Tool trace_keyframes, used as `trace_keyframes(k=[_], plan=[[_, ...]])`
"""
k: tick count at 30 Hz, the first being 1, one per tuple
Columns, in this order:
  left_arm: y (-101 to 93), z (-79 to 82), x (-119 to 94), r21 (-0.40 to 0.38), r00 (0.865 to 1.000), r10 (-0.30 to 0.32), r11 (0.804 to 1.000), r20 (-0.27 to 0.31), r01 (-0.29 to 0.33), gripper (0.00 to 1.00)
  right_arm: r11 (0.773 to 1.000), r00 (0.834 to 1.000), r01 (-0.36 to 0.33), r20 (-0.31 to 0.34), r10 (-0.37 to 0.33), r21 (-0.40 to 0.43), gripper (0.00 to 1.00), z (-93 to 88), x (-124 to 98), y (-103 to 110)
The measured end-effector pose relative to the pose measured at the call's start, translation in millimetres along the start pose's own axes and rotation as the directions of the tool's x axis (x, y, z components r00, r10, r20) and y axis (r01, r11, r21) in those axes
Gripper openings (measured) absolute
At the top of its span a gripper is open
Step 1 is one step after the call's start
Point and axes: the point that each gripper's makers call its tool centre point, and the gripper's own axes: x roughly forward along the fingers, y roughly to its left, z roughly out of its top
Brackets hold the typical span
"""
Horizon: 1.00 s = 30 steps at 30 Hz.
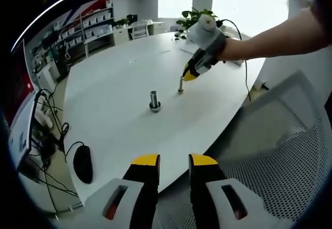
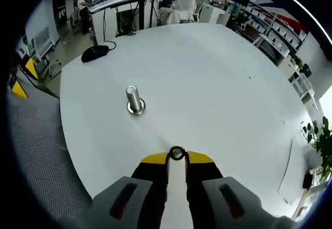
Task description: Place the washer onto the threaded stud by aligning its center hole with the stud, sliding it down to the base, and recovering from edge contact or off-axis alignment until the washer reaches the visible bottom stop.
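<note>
In the right gripper view, the right tool point(image 2: 177, 159) comes up from the bottom middle of the frame. Its two yellow-tipped jaws are pinched close on a small metal ring, the washer point(image 2: 177, 153), which sits right at their tips. The washer is held above the white worktop point(image 2: 223, 83). The threaded stud point(image 2: 134, 99) stands upright on the worktop, up and to the left of the washer and apart from it. The stud has a wider ring at its base. A black mouse point(image 2: 95, 53) lies near the far edge of the worktop in the upper left of the frame.

In the left gripper view, the left tool point(image 1: 174, 161) rises from the bottom middle of the frame. Its jaws stand a little apart with nothing between them, and it sits back over the near edge of the worktop point(image 1: 119, 115). The stud point(image 1: 154, 100) stands near the middle of the frame. The right tool point(image 1: 185, 77) reaches in from the upper right, held by a hand point(image 1: 207, 39), and its tip is just to the right of the stud. A thin metal piece hangs below its tip. The mouse point(image 1: 83, 163) lies at the lower left. A mesh chair point(image 1: 280, 156) fills the lower right.
</note>
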Motion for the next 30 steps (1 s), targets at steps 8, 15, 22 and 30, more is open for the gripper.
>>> trace_keyframes(k=[8, 15, 22, 30], plan=[[0.5, -0.7, 0, -0.004, 1.000, -0.002, 1.000, 0.000, 0.002, 0.20, 1.000, 1.000, 0.000, -0.018, 0.001, 0.007, 0.14, -2.4, 8, -2], [0.4, -0.8, 0, -0.007, 1.000, -0.002, 1.000, 0.001, 0.002, 0.20, 1.000, 0.999, -0.007, -0.037, 0.007, -0.006, 0.14, -4.1, 14, -3], [0.0, -2.1, 1, -0.006, 1.000, -0.006, 1.000, -0.005, 0.006, 0.20, 1.000, 0.997, -0.022, -0.068, 0.021, -0.011, 0.14, -9.4, 24, -2], [1.0, -3.7, 0, -0.011, 1.000, -0.002, 1.000, -0.010, 0.002, 0.20, 0.999, 0.994, -0.039, -0.103, 0.039, -0.006, 0.14, -18.1, 36, 3]])
